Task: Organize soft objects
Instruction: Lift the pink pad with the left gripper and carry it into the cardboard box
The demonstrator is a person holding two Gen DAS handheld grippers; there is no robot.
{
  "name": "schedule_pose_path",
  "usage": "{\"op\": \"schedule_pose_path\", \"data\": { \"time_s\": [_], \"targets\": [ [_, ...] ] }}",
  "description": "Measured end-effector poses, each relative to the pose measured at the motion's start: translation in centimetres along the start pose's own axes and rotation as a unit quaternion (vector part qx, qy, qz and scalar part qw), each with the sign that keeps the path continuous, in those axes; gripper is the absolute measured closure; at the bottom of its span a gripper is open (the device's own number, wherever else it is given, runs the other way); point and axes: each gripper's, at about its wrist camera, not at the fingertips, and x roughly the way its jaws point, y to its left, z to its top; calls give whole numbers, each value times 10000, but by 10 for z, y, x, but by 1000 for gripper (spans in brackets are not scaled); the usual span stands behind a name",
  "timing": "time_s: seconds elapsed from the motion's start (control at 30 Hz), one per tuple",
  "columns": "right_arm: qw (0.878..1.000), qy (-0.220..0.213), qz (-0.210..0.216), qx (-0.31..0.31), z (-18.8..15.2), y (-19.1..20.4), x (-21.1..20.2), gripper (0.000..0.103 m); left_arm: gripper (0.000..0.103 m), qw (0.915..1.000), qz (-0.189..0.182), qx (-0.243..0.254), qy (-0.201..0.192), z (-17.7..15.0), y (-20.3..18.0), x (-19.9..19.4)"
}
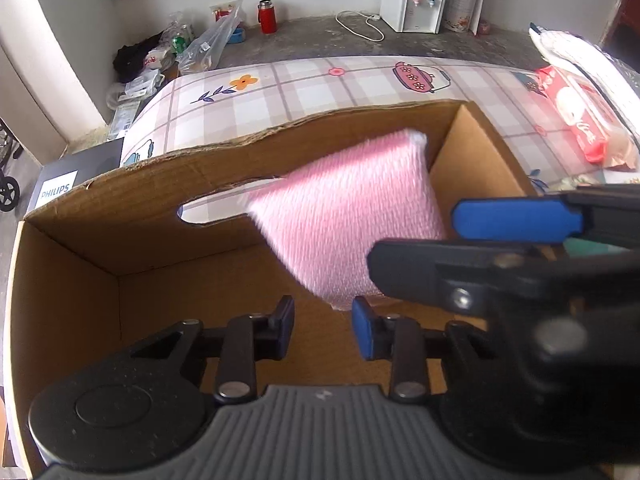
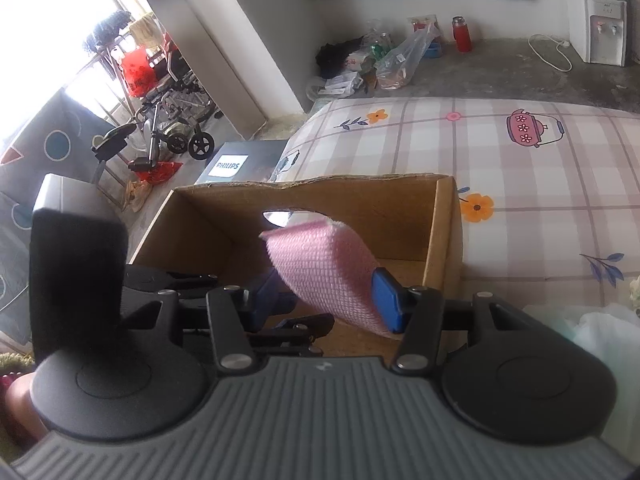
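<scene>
The box (image 1: 120,240) sits on a bed (image 1: 304,84) with a plaid cartoon cover, its inside bare cardboard on the left half, with a hand slot cut in the far wall. The left claw (image 1: 322,330) hangs inside the box over that bare floor, its jaws narrowed with a gap between them and nothing in it; only the lower corner of the sponge (image 1: 352,216) hangs near its right pad. The pink sponge is over the right half of the box, tilted, its upper corner up near the far wall, and I judge it not yet resting on the floor. The right claw (image 2: 332,300) pinches it across its lower end, one blue pad plainly pressed on the right face and the other mostly hidden behind it. To finish this well, the right claw should sink until the sponge's low edge meets the cardboard, then spread and draw back clear, so the sponge falls flat rather than propped on the right wall. The left claw is best lifted out of the way first. Further right, a red pack (image 1: 580,116) lies on the bed beyond the box.
</scene>
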Motion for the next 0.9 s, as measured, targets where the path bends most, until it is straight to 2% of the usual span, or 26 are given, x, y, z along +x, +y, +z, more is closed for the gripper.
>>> {"op": "schedule_pose_path", "data": {
  "time_s": [0.1,0.23,0.37,0.47,0.57,0.63,0.7,0.77,0.83,0.9],
  "targets": [
    [10000,30,60,66,4,-4,2,53,70,10000,-32,-13,-32,5,2,-1],
    [9979,206,438,424,9,-14,3,53,69,9996,-196,-25,-192,8,5,-14],
    [9975,105,515,477,10,-16,-5,53,67,9998,-69,14,-195,10,2,-13],
    [9967,-7,562,587,11,-22,-14,53,65,9997,-26,-226,-99,13,3,-2],
    [9962,-93,566,663,11,-29,-22,53,64,9975,-219,-674,-37,19,8,8],
    [9961,-113,537,684,10,-33,-26,53,66,9953,-324,-917,-11,20,11,12],
    [9959,-116,518,728,8,-37,-28,53,68,9959,-364,-824,-2,20,9,12],
    [9952,-105,566,792,6,-41,-29,54,73,9966,-445,-664,173,19,6,14],
    [9947,-121,602,830,4,-42,-31,54,83,9944,-585,-714,520,15,5,21],
    [9947,-170,590,830,3,-42,-34,53,84,9935,-615,-750,592,10,5,25]
  ]
}}
